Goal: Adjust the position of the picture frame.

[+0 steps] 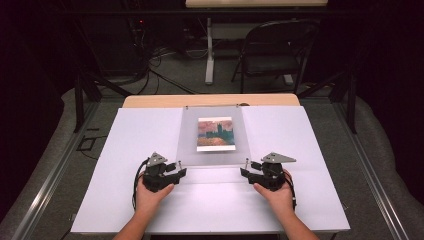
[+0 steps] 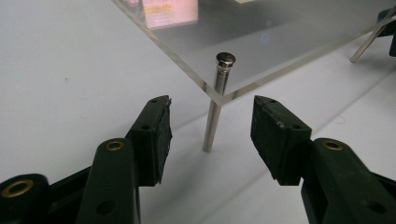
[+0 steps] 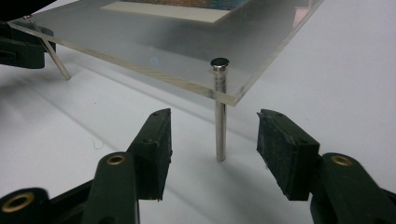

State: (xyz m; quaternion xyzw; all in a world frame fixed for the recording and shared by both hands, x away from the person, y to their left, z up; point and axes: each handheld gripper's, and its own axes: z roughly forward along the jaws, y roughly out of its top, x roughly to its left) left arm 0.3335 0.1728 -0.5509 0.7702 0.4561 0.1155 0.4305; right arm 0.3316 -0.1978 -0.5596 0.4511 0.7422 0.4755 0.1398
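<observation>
**High view: both grippers stand open at the near corners of a clear picture panel**

High view shows a clear acrylic panel (image 1: 212, 136) raised on metal pins over the middle of a white table (image 1: 125, 150). A small painted picture (image 1: 215, 133), orange sky above a dark tower and green water, sits in the panel's centre; no writing, label or brand can be read on it or anywhere else on the table.

The left gripper (image 1: 181, 168) sits just beside the panel's near left corner, its jaws wide apart. In the left gripper view the corner pin (image 2: 215, 105), with its rounded metal cap on top of the panel, stands between and just beyond the two pads (image 2: 161, 135), which touch neither pin nor panel.

The right gripper (image 1: 248, 169) sits just beside the panel's near right corner, jaws likewise wide. In the right gripper view that corner's pin (image 3: 220, 112) stands upright on the table between and beyond the pads (image 3: 280, 149), untouched.

A dark folding chair (image 1: 277, 50) stands on the floor well beyond the panel's far edge.
</observation>
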